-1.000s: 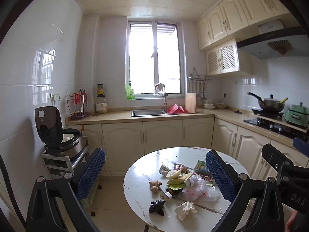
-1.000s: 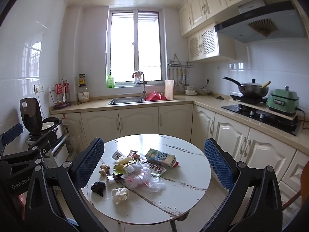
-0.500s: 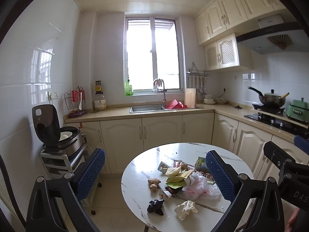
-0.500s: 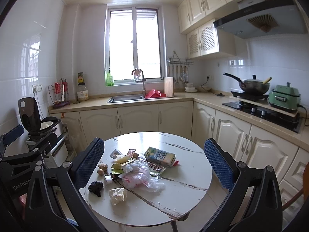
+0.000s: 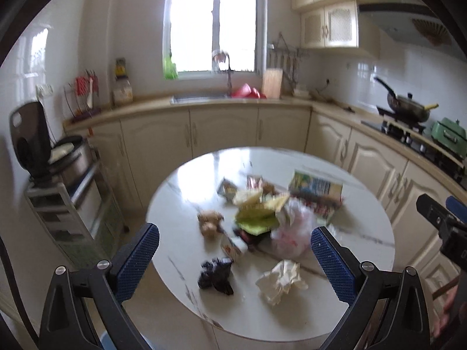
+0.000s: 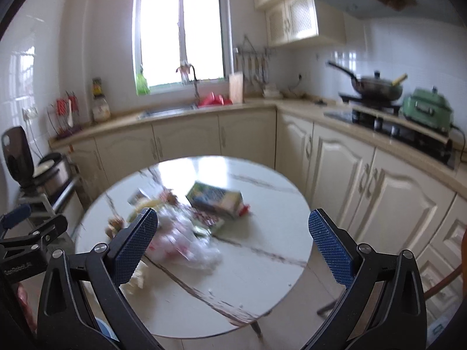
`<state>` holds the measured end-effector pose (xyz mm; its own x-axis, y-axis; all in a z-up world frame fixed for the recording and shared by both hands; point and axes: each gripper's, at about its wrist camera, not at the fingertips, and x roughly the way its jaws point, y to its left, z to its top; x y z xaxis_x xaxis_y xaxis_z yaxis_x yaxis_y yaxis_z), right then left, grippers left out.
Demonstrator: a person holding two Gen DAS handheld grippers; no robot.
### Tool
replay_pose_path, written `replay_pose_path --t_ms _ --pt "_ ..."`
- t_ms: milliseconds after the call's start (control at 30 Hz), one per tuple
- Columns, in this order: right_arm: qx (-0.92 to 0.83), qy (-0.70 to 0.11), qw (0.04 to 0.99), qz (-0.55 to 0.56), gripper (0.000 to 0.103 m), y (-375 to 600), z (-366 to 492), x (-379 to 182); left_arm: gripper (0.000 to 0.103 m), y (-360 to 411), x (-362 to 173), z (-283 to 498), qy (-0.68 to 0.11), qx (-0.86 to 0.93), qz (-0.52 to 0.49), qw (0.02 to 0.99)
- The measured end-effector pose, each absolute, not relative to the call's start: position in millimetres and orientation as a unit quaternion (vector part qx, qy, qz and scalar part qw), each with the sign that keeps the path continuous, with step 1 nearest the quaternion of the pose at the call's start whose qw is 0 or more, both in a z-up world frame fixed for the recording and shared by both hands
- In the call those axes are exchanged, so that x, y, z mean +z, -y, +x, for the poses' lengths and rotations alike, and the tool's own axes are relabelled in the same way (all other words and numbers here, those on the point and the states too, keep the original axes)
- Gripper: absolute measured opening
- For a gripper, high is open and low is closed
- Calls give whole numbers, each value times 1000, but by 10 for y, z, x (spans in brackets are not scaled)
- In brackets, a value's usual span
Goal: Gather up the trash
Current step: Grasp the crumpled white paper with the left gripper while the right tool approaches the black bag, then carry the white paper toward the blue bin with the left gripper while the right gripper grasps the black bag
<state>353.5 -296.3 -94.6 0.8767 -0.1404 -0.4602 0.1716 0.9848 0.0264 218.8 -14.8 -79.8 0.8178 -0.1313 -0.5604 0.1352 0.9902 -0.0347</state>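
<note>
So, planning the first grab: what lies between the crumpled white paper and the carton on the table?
In the left wrist view, the clear plastic bag lies between the crumpled white paper and the carton.

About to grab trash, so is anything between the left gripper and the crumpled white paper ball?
Nothing visible: the open left gripper faces the crumpled white paper ball across bare round marble table.
</note>
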Motion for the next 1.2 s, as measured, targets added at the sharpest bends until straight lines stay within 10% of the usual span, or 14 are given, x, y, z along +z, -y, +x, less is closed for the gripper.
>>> replay_pose_path --t_ms 467,833,1200 --pt "-61 -348 934 53 103 3232 3971 -1841 99 604 -1590 3010 -381 -127 63 913" --pt "-57 -362 928 62 103 3290 4060 -1973 43 940 -1960 3352 -398 -182 67 897" --pt "-25 -357 933 48 103 3054 4204 -1888 41 495 -1667 3186 -342 -227 7 912"
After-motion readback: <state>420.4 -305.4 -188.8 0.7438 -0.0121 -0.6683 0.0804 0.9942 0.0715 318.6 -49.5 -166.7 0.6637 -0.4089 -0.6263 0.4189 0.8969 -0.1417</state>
